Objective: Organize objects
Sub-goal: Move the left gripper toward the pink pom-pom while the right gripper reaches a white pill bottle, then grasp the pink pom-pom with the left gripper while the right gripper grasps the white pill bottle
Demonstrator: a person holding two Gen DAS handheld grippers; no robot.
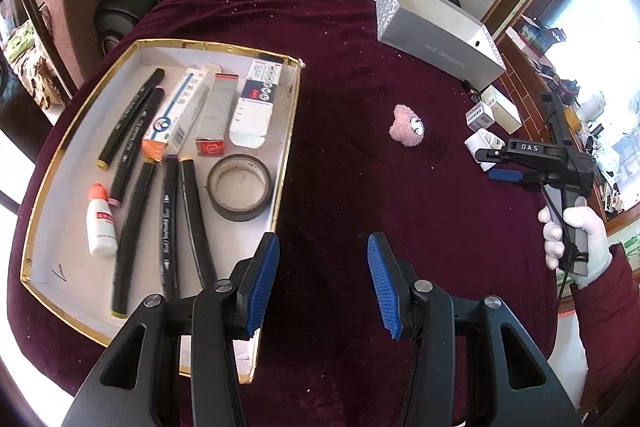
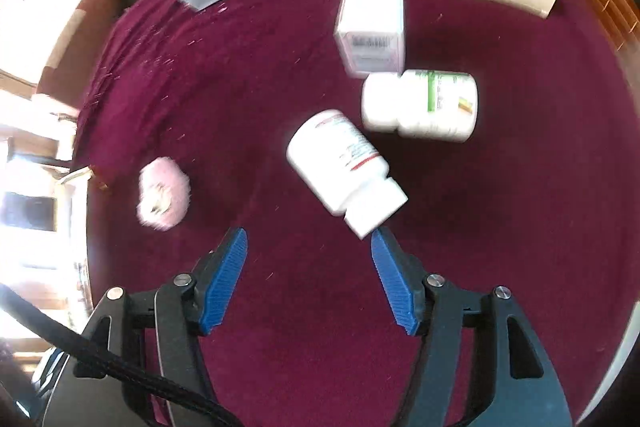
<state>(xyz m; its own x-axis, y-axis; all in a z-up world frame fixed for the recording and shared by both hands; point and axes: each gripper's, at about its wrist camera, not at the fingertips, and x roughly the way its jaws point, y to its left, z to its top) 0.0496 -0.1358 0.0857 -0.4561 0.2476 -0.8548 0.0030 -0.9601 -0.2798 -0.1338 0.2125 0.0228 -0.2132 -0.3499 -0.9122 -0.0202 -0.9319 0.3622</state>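
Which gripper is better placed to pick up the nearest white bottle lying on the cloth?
The right gripper: its open jaws are right beside the white bottle. The left gripper hangs empty by the tray, far from it.

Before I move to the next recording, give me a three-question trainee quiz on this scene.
1. True or false: the roll of dark tape lies inside the gold-rimmed white tray.
2. Which lies nearest the right tongs? A) white pill bottle with red-lined label B) small white barcode carton C) fluffy pink plush toy
3. Fill in: the left tongs hang over the ____ tablecloth, holding nothing.

Key: 1 true; 2 A; 3 maroon.
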